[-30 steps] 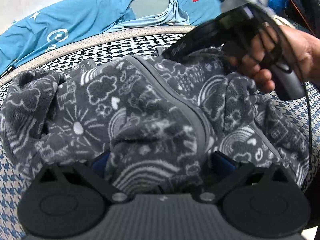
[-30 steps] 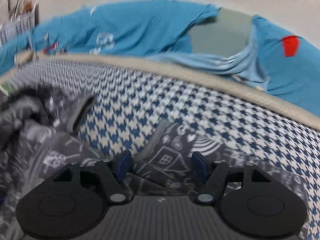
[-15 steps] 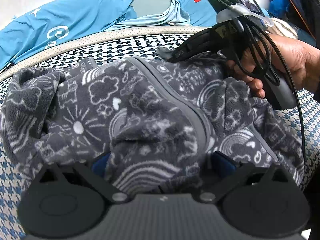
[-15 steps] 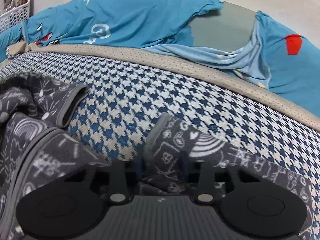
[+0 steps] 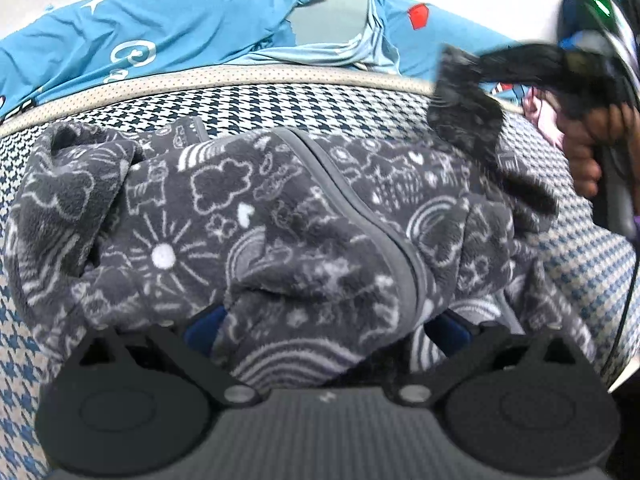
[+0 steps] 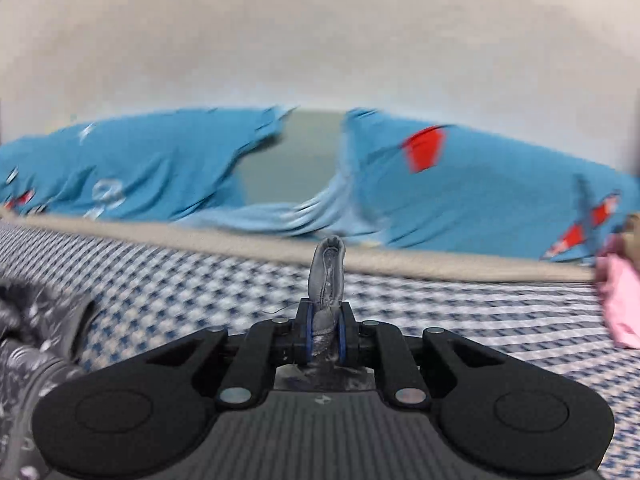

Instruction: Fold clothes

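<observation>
While the right gripper (image 6: pixel 323 334) pinches the fleece garment's (image 5: pixel 280 216) hem, it points slightly downward.

Grey fleece, blue bedding

The fleece garment (image 5: pixel 280 216) is dark grey with white doodles; the cover (image 5: pixel 320 100) is blue-and-white houndstooth; the sheet (image 6: pixel 160 168) is turquoise with red patches.

The grey garment (image 5: pixel 304 216) is plush, fuzzy fleece with a smoother flat-woven grey trim. Under it the houndstooth cover (image 5: pixel 320 108) looks coarse and knitted, edged in beige mesh. The blue sheet (image 5: pixel 168 36) behind is thin, smooth cloth. Both grippers look matt black plastic.
</observation>
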The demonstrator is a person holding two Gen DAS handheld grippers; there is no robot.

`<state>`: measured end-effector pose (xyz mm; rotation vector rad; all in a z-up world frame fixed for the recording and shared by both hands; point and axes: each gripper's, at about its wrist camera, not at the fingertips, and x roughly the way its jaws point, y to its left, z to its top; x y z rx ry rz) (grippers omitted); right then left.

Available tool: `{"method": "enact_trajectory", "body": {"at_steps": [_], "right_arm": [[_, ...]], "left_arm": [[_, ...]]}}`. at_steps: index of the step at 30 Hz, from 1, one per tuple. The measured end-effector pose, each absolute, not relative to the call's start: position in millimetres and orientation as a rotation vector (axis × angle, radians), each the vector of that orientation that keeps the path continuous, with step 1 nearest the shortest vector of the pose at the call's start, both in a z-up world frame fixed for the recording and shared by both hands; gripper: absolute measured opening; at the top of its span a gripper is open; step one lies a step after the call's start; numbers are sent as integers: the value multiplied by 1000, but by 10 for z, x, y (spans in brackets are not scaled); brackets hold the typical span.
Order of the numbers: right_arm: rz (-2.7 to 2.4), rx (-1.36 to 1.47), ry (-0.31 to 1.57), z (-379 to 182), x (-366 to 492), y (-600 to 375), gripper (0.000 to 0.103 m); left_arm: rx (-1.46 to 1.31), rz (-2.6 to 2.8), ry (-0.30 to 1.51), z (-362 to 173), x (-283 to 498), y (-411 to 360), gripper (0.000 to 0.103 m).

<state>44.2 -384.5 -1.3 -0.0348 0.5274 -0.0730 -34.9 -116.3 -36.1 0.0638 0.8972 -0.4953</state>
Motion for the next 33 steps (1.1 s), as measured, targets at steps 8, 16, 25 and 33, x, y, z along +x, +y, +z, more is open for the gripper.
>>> {"method": "enact_trajectory", "body": {"at_steps": [8, 16, 25, 33], "right_arm": [[-233, 39, 484, 172, 114, -4509, 12], [-357, 70, 433, 260, -157, -4862, 11], [-511, 71, 406, 356, -490, -5225, 11], [-681, 85, 451, 355, -776, -5533, 13]], "left_arm": [[-7, -479, 891, -293, -297, -1125, 103], [-21, -465, 889, -281, -261, -1158, 103], [-23, -462, 890, -258, -236, -1180, 103], [-25, -472, 873, -218, -294, -1144, 103]]}}
